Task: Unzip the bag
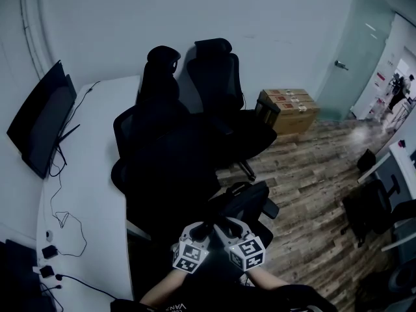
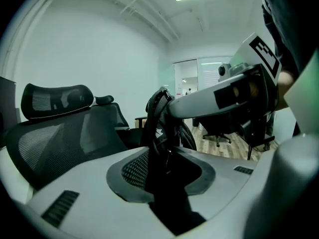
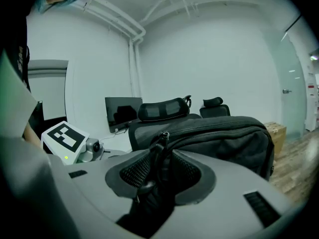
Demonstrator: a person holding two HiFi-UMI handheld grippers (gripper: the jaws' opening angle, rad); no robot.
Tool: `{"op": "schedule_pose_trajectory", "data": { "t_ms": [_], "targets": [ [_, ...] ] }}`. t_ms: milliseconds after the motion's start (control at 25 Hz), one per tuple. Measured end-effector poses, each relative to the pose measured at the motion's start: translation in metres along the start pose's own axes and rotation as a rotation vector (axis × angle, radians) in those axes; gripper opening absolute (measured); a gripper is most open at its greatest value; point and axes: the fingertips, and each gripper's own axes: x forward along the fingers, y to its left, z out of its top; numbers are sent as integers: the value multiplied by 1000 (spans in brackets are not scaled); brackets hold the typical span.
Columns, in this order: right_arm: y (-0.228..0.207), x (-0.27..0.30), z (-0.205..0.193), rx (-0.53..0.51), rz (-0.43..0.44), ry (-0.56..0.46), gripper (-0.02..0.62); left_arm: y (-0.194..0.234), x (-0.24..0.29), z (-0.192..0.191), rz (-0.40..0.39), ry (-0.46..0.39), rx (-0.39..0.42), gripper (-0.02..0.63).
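A black bag (image 1: 246, 201) sits on a chair seat just ahead of me, and in the right gripper view the bag (image 3: 227, 138) lies on its side. My left gripper (image 1: 203, 229) is at the bag's near end. In the left gripper view that gripper (image 2: 162, 158) is shut on a black strap (image 2: 156, 114) of the bag. My right gripper (image 1: 227, 227) sits close beside it. In its own view the right gripper (image 3: 158, 172) has its pads against the dark zipper pull (image 3: 160, 144) at the end of the bag's zip line.
Two black office chairs (image 1: 211, 77) stand behind the bag. A white desk (image 1: 91, 174) with a monitor (image 1: 40, 125) and cables runs along the left. Cardboard boxes (image 1: 290, 107) rest on the wooden floor (image 1: 312, 181) at the right.
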Motion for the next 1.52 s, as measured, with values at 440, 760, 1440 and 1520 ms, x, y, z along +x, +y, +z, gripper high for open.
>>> {"op": "schedule_pose_trajectory", "data": {
  "t_ms": [440,760,1440,1520],
  "targets": [
    [11,-6,-3,0,83,24,58,5,-7,-14,29,17,-51,132],
    [5,-19,6,-63,135,38,54,4,-6,-11,77,24,-93,123],
    [-18,-37,24,-168,299,62,49,-7,0,-2,236,44,-173,101],
    [-21,-39,24,-182,316,66,49,-9,1,-1,254,42,-176,101]
  ]
}}
